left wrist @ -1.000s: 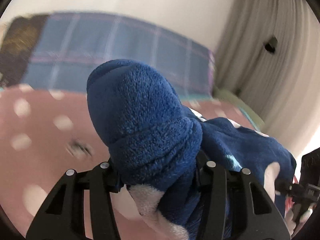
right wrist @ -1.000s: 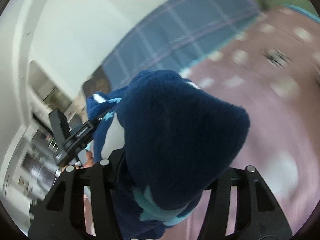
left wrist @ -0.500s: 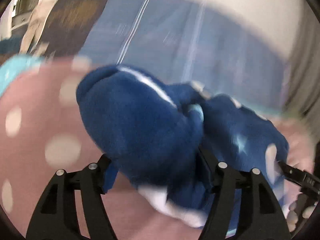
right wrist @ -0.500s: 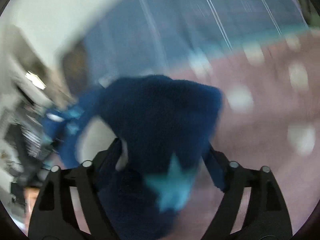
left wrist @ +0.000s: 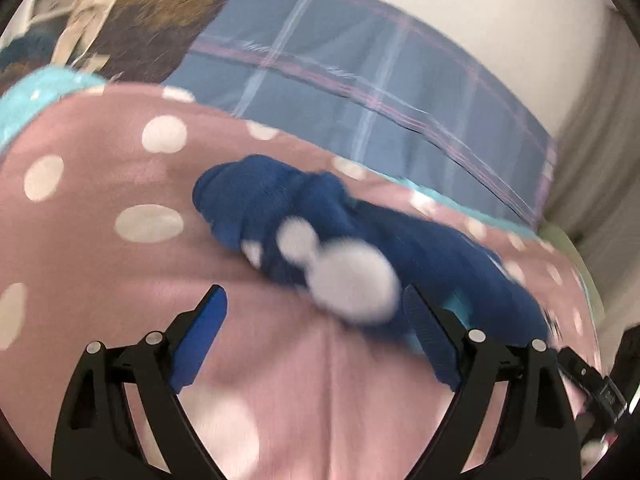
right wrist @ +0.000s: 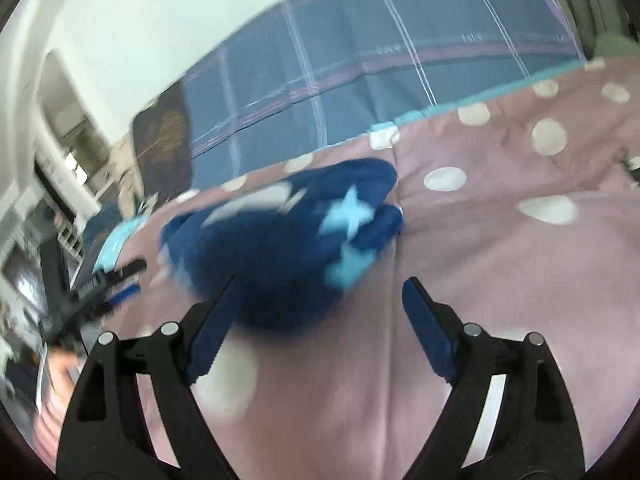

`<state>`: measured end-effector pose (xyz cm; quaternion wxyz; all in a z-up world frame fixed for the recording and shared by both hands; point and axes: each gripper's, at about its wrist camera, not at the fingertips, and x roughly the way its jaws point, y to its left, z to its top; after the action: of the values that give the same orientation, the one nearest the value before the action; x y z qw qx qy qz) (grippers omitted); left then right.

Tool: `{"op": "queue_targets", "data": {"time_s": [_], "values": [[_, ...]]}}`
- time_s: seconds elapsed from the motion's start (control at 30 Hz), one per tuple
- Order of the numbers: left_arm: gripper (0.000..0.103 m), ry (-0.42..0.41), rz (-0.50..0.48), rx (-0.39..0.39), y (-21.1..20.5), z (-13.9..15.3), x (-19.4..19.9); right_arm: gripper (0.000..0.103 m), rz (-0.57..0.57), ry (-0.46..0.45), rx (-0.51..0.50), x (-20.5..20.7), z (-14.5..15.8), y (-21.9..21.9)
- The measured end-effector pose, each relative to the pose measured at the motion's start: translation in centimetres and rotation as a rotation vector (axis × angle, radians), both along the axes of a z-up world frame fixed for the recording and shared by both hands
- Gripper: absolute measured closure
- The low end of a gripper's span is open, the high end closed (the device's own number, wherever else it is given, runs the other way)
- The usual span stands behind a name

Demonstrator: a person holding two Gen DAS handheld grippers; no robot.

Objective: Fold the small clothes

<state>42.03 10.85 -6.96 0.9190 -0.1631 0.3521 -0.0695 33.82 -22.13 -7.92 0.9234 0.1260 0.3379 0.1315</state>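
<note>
Both spread wide, nothing pinched: left gripper and right gripper with blue pads apart. Blue fleece garment with white spots and pale stars bunched on pink polka-dot bedspread, lying just ahead of both sets of fingers, blurred. Behind it, blue plaid pillow against white wall.

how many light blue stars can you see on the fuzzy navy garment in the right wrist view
2. One light blue star sits near the top edge of the fuzzy navy garment; the second is just below it. Blur and folds may hide others.
</note>
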Motion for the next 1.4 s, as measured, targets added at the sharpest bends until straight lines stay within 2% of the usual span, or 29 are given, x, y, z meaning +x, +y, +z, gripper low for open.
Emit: {"op": "queue_targets", "data": {"time_s": [0.07,0.13,0.17,0.2,0.23,0.33,0.4,0.53,0.67,0.8,1.13,1.4], "values": [[0.013,-0.061,-0.071,0.093,-1.4,1.6,-5.5,0.015,0.007,-0.038,-0.081,-4.7,0.6,0.4],[0.005,-0.104,-0.12,0.152,-2.9,2.2,-9.8,0.011,-0.002,-0.09,-0.147,-10.7,1.6,0.8],[0.003,-0.136,-0.148,0.193,-3.9,2.7,-13.1,0.009,-0.019,-0.105,-0.158,-12.5,2.1,0.9],[0.001,-0.161,-0.169,0.225,-4.8,3.0,-15.6,0.005,-0.019,-0.105,-0.158,-12.5,2.1,0.9],[0.001,-0.192,-0.189,0.253,-5.7,3.4,-17.8,0.002,-0.045,-0.122,-0.165,-15.4,2.6,1.0],[0.001,-0.216,-0.16,0.403,-8.8,4.1,-25.0,0.002,-0.086,-0.173,-0.176,-21.7,4.1,2.0],[0.001,-0.217,-0.141,0.457,-10.2,4.2,-28.1,0.002,-0.086,-0.185,-0.199,-24.1,4.6,3.2],[0.001,-0.242,-0.095,0.431,-11.0,5.1,-33.6,0.002,-0.117,-0.199,-0.198,-29.4,4.8,4.9],[0.001,-0.299,-0.069,0.426,-10.8,6.6,-38.5,0.002,-0.136,-0.215,-0.18,-32.5,5.7,4.9],[0.001,-0.322,-0.074,0.416,-11.2,7.7,-41.6,0.002,-0.147,-0.216,-0.156,-34.5,6.7,4.8],[0.001,-0.328,-0.089,0.426,-12.1,7.6,-44.3,0.002,-0.161,-0.253,-0.203,-38.5,7.8,6.0],[0.001,-0.303,-0.083,0.378,-11.4,7.1,-44.2,0.002,-0.168,-0.245,-0.194,-38.9,7.8,6.2]]}}
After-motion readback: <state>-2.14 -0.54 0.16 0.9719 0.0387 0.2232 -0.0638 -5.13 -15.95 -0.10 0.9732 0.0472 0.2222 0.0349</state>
